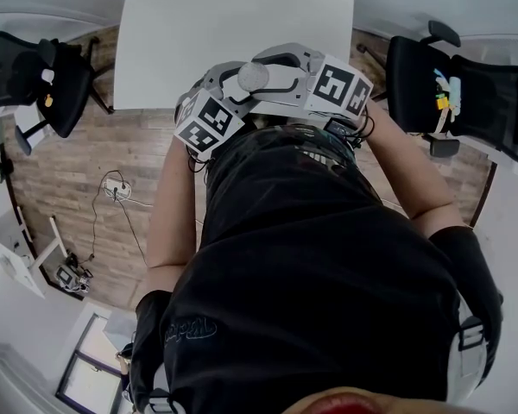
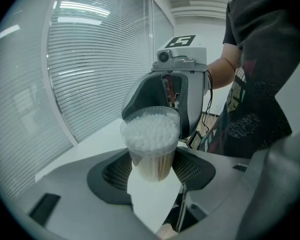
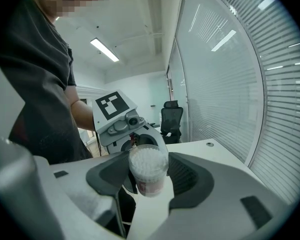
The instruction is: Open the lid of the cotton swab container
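A clear round cotton swab container packed with white-tipped swabs is held up in the air, close to the person's body. My left gripper is shut on its lower body, one dark pad on each side. From the opposite side, my right gripper is shut on the same container, which carries a red label low down. The clear top looks closed over the tips. In the head view only the two marker cubes show; the container is hidden.
A white table lies just beyond the grippers. Black office chairs stand to either side of it. A power strip with a cable lies on the wooden floor. Window blinds line one wall.
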The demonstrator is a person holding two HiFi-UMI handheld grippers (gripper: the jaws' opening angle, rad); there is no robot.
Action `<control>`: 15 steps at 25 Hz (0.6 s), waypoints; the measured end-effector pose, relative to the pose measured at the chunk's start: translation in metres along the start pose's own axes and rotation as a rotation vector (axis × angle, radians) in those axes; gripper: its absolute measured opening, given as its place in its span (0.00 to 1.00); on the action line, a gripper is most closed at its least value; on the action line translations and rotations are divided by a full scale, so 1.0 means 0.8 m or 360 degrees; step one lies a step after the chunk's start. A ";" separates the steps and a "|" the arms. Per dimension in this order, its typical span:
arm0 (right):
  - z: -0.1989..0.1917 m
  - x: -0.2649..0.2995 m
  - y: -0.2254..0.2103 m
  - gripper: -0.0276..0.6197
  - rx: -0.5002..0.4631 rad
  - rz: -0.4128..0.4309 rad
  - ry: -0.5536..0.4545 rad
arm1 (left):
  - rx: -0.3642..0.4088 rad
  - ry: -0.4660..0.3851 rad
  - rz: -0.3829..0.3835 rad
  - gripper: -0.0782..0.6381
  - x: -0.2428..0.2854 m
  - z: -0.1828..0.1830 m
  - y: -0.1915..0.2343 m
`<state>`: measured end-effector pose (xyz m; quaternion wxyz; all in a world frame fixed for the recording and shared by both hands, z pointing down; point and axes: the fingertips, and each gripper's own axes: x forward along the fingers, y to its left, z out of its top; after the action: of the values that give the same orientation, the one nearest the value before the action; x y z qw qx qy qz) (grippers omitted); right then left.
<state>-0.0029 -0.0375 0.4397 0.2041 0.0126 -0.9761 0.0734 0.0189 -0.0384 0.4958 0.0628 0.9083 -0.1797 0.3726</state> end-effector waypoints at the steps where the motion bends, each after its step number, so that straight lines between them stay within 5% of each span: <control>1: 0.002 0.000 0.000 0.44 0.0003 -0.0003 -0.0009 | -0.0001 0.0004 -0.0004 0.48 0.001 -0.001 -0.001; 15: 0.042 -0.009 -0.020 0.44 0.0015 0.0000 -0.0146 | 0.0030 0.0047 -0.0068 0.48 0.006 -0.012 -0.011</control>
<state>-0.0088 -0.0581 0.4081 0.1592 0.0169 -0.9841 0.0774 0.0193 -0.0289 0.5059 0.0648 0.9068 -0.1558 0.3863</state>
